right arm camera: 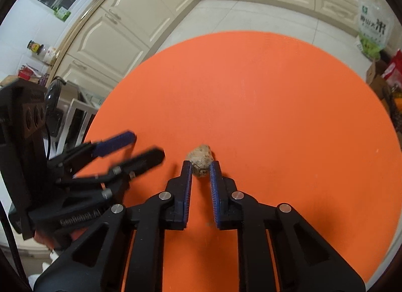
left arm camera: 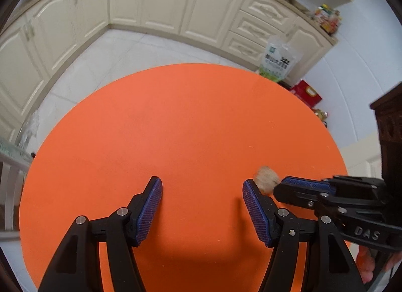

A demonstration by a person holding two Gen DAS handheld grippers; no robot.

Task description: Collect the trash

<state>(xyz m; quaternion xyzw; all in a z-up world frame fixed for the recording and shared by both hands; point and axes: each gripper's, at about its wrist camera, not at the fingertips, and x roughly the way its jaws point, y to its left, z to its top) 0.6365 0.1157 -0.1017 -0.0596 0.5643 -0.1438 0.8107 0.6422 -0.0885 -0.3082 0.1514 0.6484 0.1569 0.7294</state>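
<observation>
The right tool is clenched on a tan crumpled wad, pinching it at the fingertips just above the round orange desk. The left tool stands released, jaws wide with nothing between them, over the near part of the desk. From its own view the wad sits just beside its right finger, with the right tool coming in from the side. Beyond the desk lie a tiled floor, cream cabinets and a rice bag.
</observation>
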